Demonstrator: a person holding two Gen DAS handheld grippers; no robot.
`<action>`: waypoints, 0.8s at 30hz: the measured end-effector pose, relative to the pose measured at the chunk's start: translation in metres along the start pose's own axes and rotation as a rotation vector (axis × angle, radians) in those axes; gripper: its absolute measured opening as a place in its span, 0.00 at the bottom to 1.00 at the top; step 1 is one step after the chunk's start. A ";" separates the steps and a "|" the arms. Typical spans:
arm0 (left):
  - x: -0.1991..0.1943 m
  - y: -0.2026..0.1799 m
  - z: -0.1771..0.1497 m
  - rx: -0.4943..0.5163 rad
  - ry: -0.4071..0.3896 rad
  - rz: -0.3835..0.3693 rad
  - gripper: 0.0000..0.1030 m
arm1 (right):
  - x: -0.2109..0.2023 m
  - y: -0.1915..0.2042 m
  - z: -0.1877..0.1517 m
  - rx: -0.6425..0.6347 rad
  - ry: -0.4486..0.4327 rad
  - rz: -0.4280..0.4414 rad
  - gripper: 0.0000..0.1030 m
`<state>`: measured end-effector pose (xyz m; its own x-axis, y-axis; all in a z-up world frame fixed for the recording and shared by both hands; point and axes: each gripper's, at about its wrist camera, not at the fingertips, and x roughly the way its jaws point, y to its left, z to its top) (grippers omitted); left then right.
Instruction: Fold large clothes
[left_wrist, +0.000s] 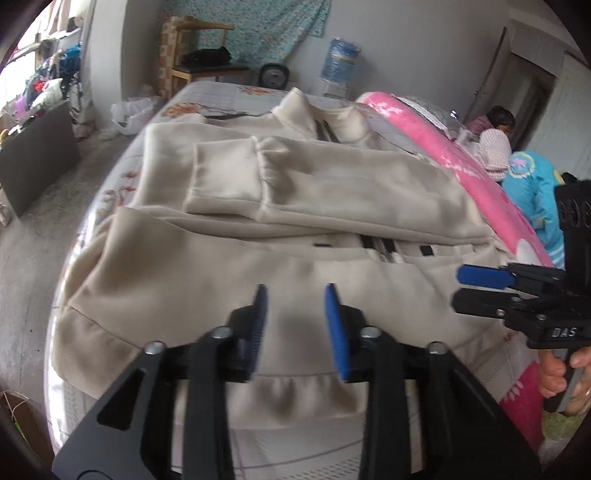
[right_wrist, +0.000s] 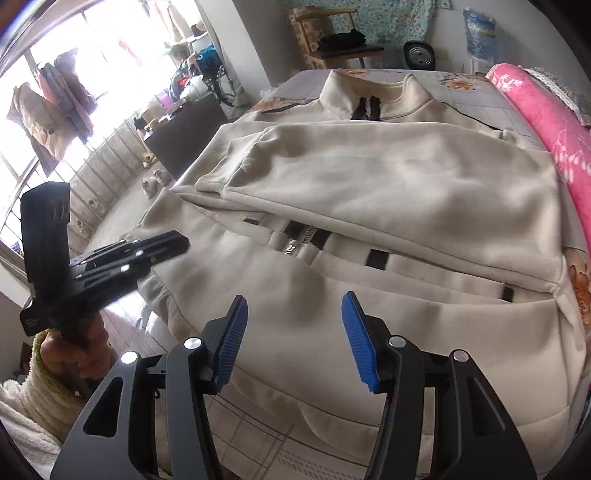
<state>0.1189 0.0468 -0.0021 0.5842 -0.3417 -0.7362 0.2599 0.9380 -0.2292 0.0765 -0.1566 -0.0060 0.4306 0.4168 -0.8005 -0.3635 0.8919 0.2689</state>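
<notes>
The cream jacket lay mid-frame on the bed, sleeves folded. Both the left gripper and right gripper hovered half-open, empty; each should pinch a hem corner squarely.

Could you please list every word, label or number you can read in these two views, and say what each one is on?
"DAS": raised letters on the black body of the right gripper, seen from the left wrist view.
Water jug wrapper: print too blurred to read.
Left gripper body, right wrist view: any marking too dark to read.
Cream jacket: no text visible.
</notes>
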 end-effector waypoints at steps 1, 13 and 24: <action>0.003 -0.007 -0.003 0.018 0.014 -0.005 0.45 | 0.006 0.005 0.000 -0.006 0.016 0.000 0.51; 0.002 -0.054 -0.011 0.195 -0.082 0.154 0.01 | 0.002 0.028 0.001 -0.122 0.001 -0.112 0.04; 0.028 -0.047 -0.010 0.207 -0.077 0.178 0.02 | 0.019 0.005 0.002 -0.058 -0.040 -0.097 0.05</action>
<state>0.1156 -0.0062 -0.0184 0.6896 -0.1832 -0.7006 0.2945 0.9548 0.0402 0.0851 -0.1441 -0.0190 0.4980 0.3370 -0.7990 -0.3652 0.9172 0.1593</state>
